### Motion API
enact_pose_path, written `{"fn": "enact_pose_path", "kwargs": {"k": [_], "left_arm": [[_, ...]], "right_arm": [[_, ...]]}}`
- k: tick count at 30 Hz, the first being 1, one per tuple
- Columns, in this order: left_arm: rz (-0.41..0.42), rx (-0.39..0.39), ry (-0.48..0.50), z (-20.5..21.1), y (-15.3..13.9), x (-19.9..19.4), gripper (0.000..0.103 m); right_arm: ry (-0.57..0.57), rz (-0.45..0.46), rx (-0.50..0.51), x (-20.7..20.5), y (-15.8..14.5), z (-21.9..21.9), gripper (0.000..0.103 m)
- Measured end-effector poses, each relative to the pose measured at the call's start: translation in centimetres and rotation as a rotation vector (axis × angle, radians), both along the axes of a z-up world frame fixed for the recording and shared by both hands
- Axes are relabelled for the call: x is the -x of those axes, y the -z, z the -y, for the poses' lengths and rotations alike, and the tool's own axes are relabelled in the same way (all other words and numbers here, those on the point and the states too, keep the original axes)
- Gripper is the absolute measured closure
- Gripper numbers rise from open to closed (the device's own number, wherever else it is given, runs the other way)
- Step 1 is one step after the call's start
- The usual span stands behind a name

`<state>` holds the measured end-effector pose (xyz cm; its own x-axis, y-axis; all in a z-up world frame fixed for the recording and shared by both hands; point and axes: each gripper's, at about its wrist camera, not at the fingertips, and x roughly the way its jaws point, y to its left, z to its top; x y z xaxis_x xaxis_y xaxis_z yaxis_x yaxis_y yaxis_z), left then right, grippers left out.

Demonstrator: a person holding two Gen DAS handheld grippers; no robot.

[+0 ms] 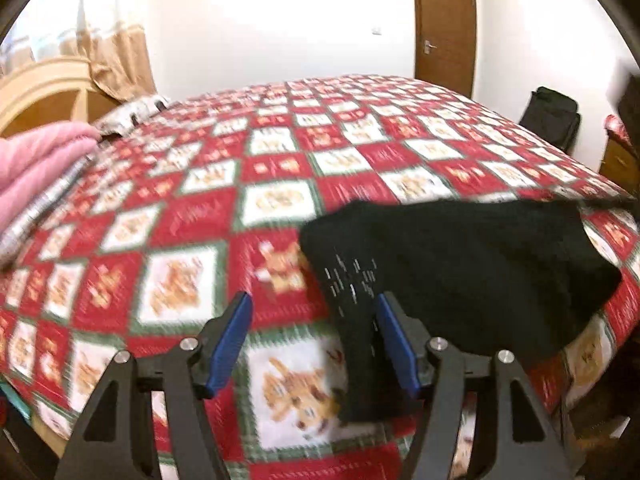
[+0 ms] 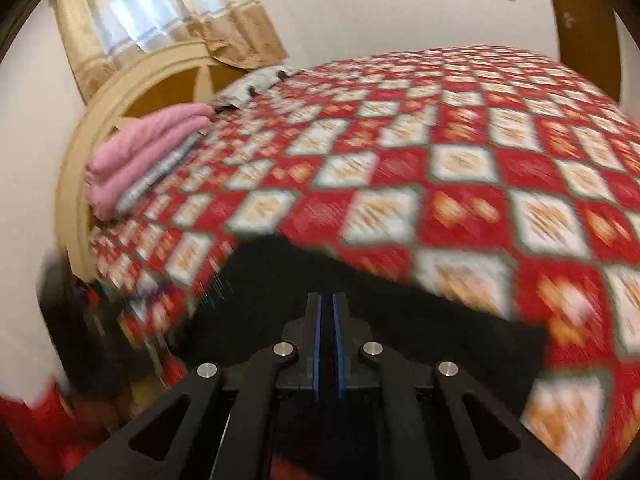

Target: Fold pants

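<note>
Black pants (image 1: 460,264) lie in a heap on the red and white patterned bedspread (image 1: 280,184), at the right of the left wrist view. One strip of them hangs down beside my left gripper's right finger (image 1: 394,340). My left gripper (image 1: 312,304) is open above the bedspread, with nothing between its blue pads. In the right wrist view, my right gripper (image 2: 328,300) is shut on the black pants (image 2: 300,280), whose cloth spreads under and beyond its fingers. Both views are blurred by motion.
Folded pink cloth (image 2: 140,148) and a grey patterned pillow (image 1: 132,114) lie by the wooden headboard (image 2: 160,76). A curtain (image 2: 160,12) hangs behind. A brown door (image 1: 444,24) and a black bag (image 1: 554,114) stand past the bed's far right edge.
</note>
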<state>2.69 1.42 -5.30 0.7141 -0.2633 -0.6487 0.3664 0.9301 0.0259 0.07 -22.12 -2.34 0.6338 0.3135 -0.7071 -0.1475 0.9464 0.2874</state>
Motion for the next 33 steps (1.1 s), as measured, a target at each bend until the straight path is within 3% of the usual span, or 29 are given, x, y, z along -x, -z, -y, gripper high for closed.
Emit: {"fn": "enact_pose_path", "kwargs": {"k": [8, 16, 17, 20, 22, 23, 24, 27, 29, 30, 33], "left_arm": [[0.051, -0.019, 0.036, 3.9, -2.4, -1.3, 0.029], [-0.044, -0.144, 0.061, 7.0, 1.5, -2.7, 0.024], [-0.058, -0.155, 0.065, 6.9, 1.9, -2.8, 0.024], [-0.074, -0.095, 0.059, 5.4, 1.8, -2.9, 0.020], [-0.086, -0.043, 0.037, 4.1, 1.6, -3.3, 0.016], [-0.096, -0.004, 0.020, 3.2, 1.6, -3.6, 0.016], [-0.113, 0.049, -0.002, 2.2, 1.7, -3.9, 0.016], [-0.184, 0.149, -0.046, 0.5, 2.5, -5.0, 0.014], [-0.255, 0.188, -0.064, 0.3, 3.6, -5.6, 0.014], [-0.255, 0.193, -0.067, 0.4, 3.9, -5.5, 0.014], [-0.217, 0.149, -0.040, 1.3, 3.9, -4.8, 0.010]], "right_arm": [[0.059, -0.071, 0.017, 7.2, 4.0, 3.6, 0.097], [0.097, -0.095, -0.130, 9.6, 4.2, 5.3, 0.097], [0.104, -0.075, -0.154, 9.8, 3.5, 5.5, 0.097], [0.199, 0.045, -0.220, 10.8, 1.1, 7.4, 0.094], [0.291, 0.075, -0.260, 11.1, 0.6, 9.2, 0.059], [0.328, 0.075, -0.265, 11.2, 0.8, 9.9, 0.025], [0.378, 0.086, -0.262, 11.4, 1.2, 10.6, 0.018], [0.430, 0.104, -0.306, 11.7, 3.0, 11.6, 0.018], [0.417, 0.109, -0.236, 11.4, 3.3, 10.7, 0.018], [0.386, 0.120, -0.200, 11.2, 3.2, 9.8, 0.018], [0.335, 0.098, -0.224, 10.1, 3.9, 8.3, 0.018]]}}
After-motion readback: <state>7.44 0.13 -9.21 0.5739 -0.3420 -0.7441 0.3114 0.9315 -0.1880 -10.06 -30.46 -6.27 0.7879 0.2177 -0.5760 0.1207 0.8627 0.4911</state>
